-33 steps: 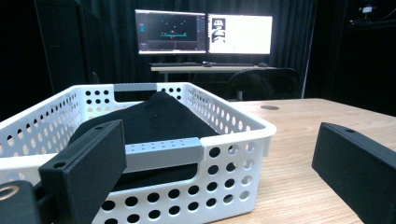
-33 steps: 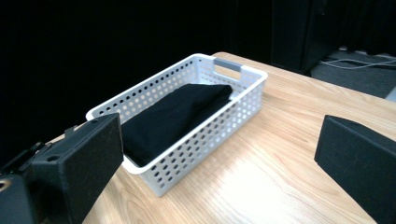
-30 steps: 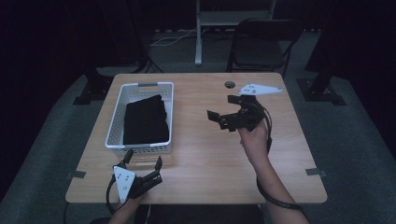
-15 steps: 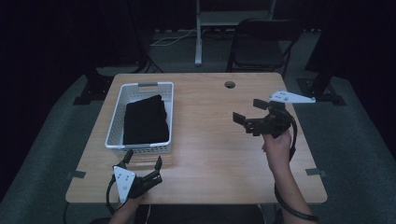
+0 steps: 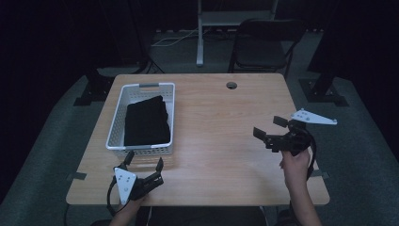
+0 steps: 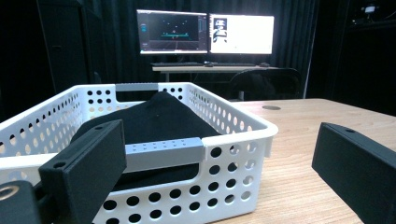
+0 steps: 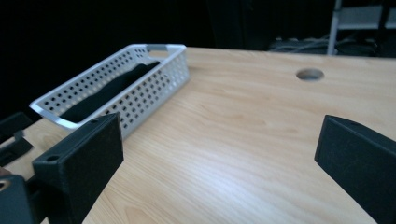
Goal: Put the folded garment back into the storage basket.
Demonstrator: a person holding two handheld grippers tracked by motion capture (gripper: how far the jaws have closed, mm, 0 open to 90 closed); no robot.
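The folded black cloth lies inside the white perforated basket on the left half of the worktop, filling most of the basket floor and rising to a soft hump near the middle; nothing grips it. The left gripper sits low at the near edge of the worktop, just in front of the basket's near wall, its jaws spread wide and holding nothing; in the left gripper view the basket's grey handle bar lies between the jaws and close ahead. The right gripper hangs above the right side of the worktop, well apart from the basket, jaws likewise released and bare; its own view looks across bare wood toward the basket and the cable hole.

My judgement is that the cloth is settled and both tools are clear of it; the risks lie with the left side. Any forward drift of the left gripper would catch a jaw on the near wall and shove or tip the light basket; closing there would seize the handle bar rather than cloth. A reach from the right gripper, coming across low, could knock the basket's side wall.
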